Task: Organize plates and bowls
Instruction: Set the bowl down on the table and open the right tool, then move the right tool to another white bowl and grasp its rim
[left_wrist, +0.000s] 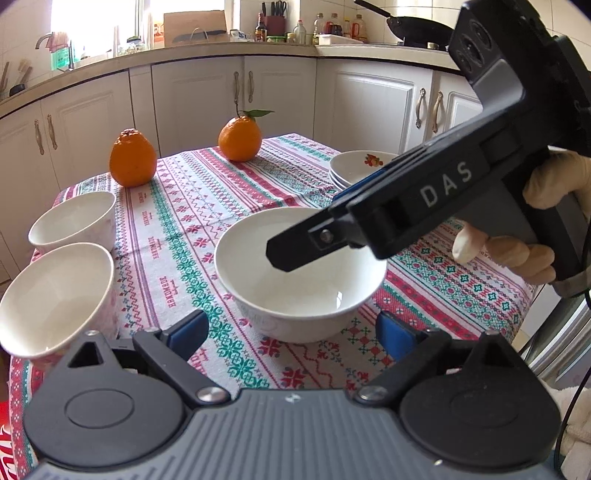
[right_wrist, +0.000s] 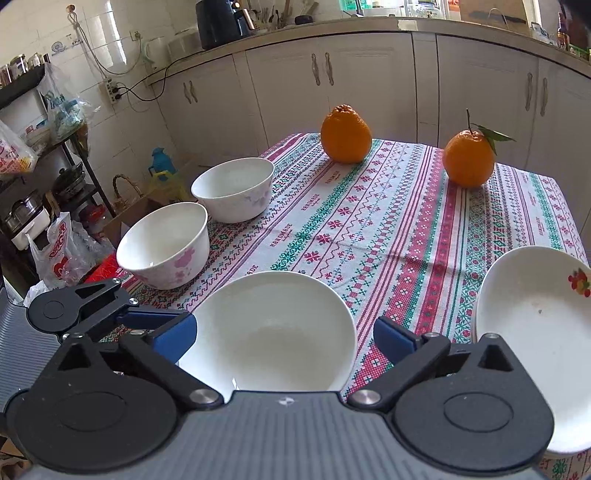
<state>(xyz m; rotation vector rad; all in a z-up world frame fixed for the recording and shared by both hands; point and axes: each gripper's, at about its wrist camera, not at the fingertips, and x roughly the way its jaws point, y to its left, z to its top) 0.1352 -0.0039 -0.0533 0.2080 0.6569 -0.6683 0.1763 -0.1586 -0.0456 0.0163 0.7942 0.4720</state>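
A plain white bowl (left_wrist: 299, 280) stands on the patterned tablecloth (left_wrist: 184, 206) near the front edge. My left gripper (left_wrist: 291, 332) is open, its blue pads either side of the bowl's near base and not touching it. My right gripper (left_wrist: 306, 229) reaches in from the right over the bowl's rim, held by a gloved hand (left_wrist: 546, 184). In the right wrist view the same bowl (right_wrist: 273, 332) sits between the wide-open fingers of my right gripper (right_wrist: 284, 338). Two flowered bowls (right_wrist: 166, 243) (right_wrist: 236, 188) stand at the left edge. A stack of white plates (right_wrist: 535, 325) lies to the right.
Two oranges (right_wrist: 345, 134) (right_wrist: 469, 158) sit at the far side of the table. White kitchen cabinets (right_wrist: 332, 85) run behind it. Shelves, bags and pots (right_wrist: 59, 243) crowd the floor off the table's left edge.
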